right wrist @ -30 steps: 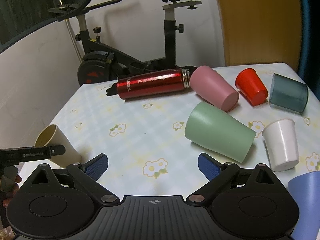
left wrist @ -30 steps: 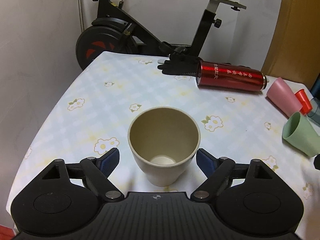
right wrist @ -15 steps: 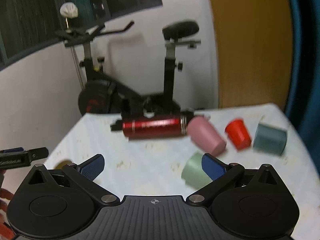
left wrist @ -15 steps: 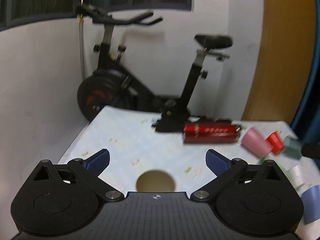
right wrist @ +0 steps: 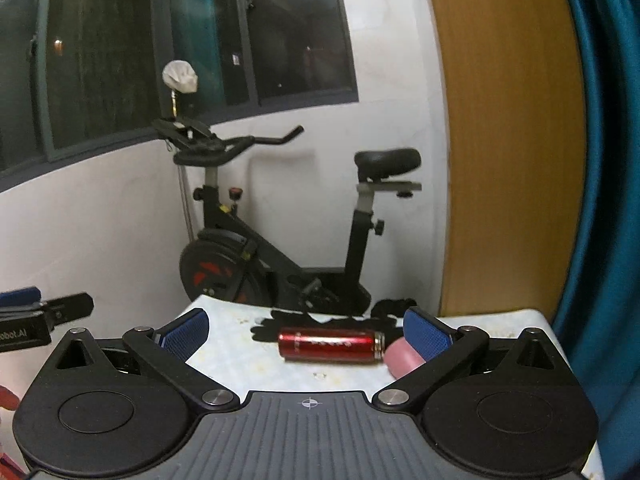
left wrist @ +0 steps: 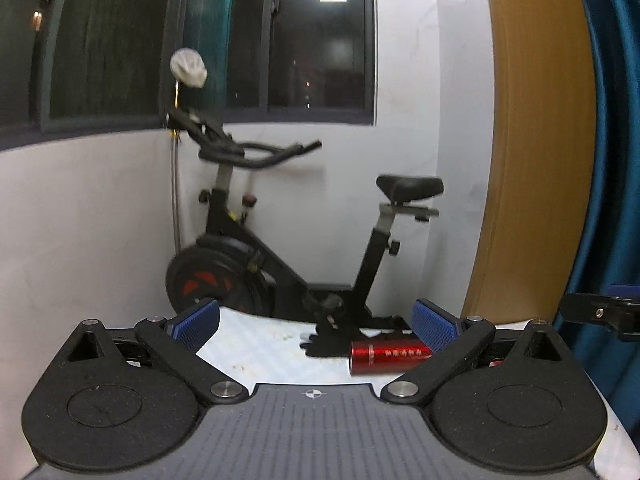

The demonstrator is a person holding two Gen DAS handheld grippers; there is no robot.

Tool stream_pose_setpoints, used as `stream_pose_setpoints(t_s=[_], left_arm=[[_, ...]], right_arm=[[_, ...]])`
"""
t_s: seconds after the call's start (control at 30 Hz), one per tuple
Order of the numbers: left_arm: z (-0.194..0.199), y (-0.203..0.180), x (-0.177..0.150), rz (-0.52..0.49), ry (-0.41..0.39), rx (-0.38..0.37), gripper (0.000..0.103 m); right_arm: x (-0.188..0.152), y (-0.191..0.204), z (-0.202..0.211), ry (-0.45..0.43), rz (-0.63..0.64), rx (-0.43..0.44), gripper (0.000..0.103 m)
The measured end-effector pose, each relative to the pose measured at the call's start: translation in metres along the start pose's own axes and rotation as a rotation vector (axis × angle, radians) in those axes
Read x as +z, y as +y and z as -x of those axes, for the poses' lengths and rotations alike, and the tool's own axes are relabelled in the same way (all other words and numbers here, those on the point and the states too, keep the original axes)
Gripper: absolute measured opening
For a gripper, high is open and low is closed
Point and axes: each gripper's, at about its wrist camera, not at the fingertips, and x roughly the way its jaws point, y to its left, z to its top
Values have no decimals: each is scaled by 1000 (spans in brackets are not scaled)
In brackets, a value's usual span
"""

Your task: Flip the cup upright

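Tongs on both sides are spread wide with nothing between the blue pads. The left tongs and the right tongs both point out level across the far end of the surface rather than down at it.

Cup-wise, the only one I can spot is a pink cup in the right wrist view, lying on its side and partly hidden behind the right-hand blue pad, right next to the capped end of a red bottle. No other cup shows up in either view, so can't say where any others sit.

That bottle is lying flat too, and in the left wrist view it shows up as the same red bottle with a black glove touching its left end. Behind the surface there's an exercise bike against the white wall, under a dark window.

Each camera also catches the other tongs poking in at the edge of the frame.
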Motion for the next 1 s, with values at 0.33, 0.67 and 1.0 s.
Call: stream_pose_setpoints(t_s=[0.33, 0.67, 1.0], left_arm=[[39, -3, 2, -9, -72, 62, 103], [49, 6, 3, 2, -70, 67, 103], [57, 5, 0, 6, -67, 69, 103]], right_arm=[[0, 21, 39, -46, 21, -2, 103], [-10, 38, 62, -51, 33, -22, 103], [-12, 41, 65, -47, 32, -21, 103]])
